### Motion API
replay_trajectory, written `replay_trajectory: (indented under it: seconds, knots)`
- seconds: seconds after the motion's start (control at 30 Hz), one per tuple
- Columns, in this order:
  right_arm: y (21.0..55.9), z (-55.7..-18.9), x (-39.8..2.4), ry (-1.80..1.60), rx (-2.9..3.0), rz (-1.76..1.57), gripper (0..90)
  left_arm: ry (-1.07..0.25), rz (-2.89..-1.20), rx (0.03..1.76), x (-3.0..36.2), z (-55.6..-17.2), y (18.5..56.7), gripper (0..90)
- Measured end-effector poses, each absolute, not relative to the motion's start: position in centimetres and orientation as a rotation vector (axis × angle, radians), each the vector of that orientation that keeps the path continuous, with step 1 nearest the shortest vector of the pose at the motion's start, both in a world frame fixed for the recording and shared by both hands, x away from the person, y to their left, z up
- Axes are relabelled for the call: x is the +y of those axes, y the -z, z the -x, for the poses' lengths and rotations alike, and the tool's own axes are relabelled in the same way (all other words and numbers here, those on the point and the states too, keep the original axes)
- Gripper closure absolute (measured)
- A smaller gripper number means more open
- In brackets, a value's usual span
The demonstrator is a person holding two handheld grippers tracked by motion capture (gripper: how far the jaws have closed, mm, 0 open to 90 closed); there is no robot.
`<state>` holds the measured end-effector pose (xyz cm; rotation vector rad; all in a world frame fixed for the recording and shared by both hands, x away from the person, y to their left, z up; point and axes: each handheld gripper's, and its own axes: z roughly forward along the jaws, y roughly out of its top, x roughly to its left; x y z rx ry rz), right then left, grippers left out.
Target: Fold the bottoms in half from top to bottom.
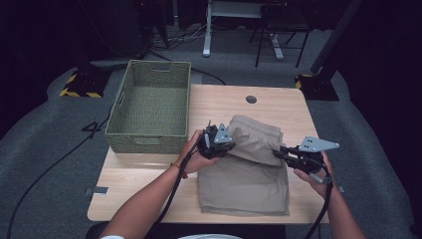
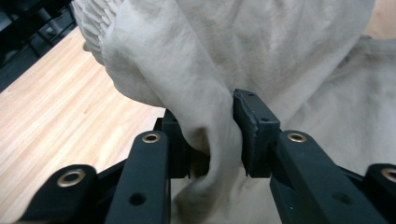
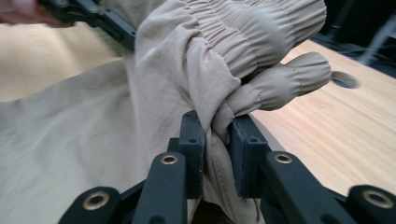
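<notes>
A pair of beige shorts (image 1: 244,181) lies on the wooden table (image 1: 139,181), its elastic waistband end (image 1: 256,132) lifted and folding toward the person. My left gripper (image 1: 230,147) pinches the left side of that raised edge; in the left gripper view its jaws (image 2: 212,135) are shut on a bunch of the shorts' cloth (image 2: 233,46). My right gripper (image 1: 278,152) holds the right side. In the right gripper view its jaws (image 3: 217,140) are shut on the shorts (image 3: 70,140) just below the gathered waistband (image 3: 252,32).
A green woven basket (image 1: 144,142) stands at the table's back left, close to the left hand. A round cable hole (image 1: 251,99) sits near the far edge. Bare wood runs left of the shorts. Beyond the table are grey carpet, cables and stand legs.
</notes>
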<state>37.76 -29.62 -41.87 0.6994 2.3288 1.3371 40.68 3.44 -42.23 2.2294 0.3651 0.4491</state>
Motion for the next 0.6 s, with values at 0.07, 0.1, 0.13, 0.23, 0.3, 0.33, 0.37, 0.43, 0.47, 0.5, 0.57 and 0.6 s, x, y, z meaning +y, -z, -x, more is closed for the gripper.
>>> replay_trajectory:
  seconds: [0.07, 0.1, 0.13, 0.23, 0.3, 0.33, 0.37, 0.43, 0.47, 0.5, 0.57, 0.6]
  knots:
    - [42.1, -37.1, -29.7, -1.328, 2.366, -0.649, 74.5, -0.442, -2.251, 0.323, 3.8, -39.4, 42.7, 64.1]
    - [42.3, -36.7, -29.7, -1.322, 2.388, -0.619, 74.1, -0.430, -2.261, 0.294, 4.1, -38.7, 43.0, 63.0]
    - [42.6, -36.3, -29.7, -1.312, 2.405, -0.600, 73.2, -0.406, -2.276, 0.276, 4.3, -38.0, 43.3, 61.5]
    - [43.5, -35.1, -29.6, -1.307, 2.492, -0.525, 69.4, -0.323, -2.330, 0.238, 4.7, -35.9, 44.8, 61.3]
    - [44.1, -34.3, -29.6, -1.288, 2.554, -0.469, 66.0, -0.278, -2.341, 0.232, 4.9, -34.9, 45.4, 58.1]
    - [44.3, -33.9, -29.6, -1.282, 2.578, -0.454, 64.1, -0.247, -2.351, 0.225, 5.0, -34.3, 45.7, 55.1]
    - [44.6, -33.6, -29.6, -1.285, 2.600, -0.443, 63.4, -0.241, -2.362, 0.221, 5.1, -33.8, 45.9, 53.9]
    - [45.2, -33.0, -29.5, -1.302, 2.633, -0.430, 64.1, -0.227, -2.378, 0.221, 5.3, -32.7, 46.4, 53.5]
    - [45.6, -32.6, -29.3, -1.282, 2.654, -0.419, 65.4, -0.213, -2.390, 0.219, 5.3, -32.5, 46.6, 53.7]
    - [45.9, -32.4, -29.2, -1.259, 2.672, -0.401, 68.0, -0.218, -2.416, 0.224, 5.2, -32.1, 47.0, 56.4]
    - [46.6, -32.1, -28.8, -1.202, 2.709, -0.380, 71.8, -0.211, -2.460, 0.205, 4.9, -31.8, 47.9, 57.4]
    - [46.9, -32.0, -28.5, -1.180, 2.722, -0.375, 73.8, -0.229, -2.471, 0.207, 4.7, -31.8, 48.3, 58.7]
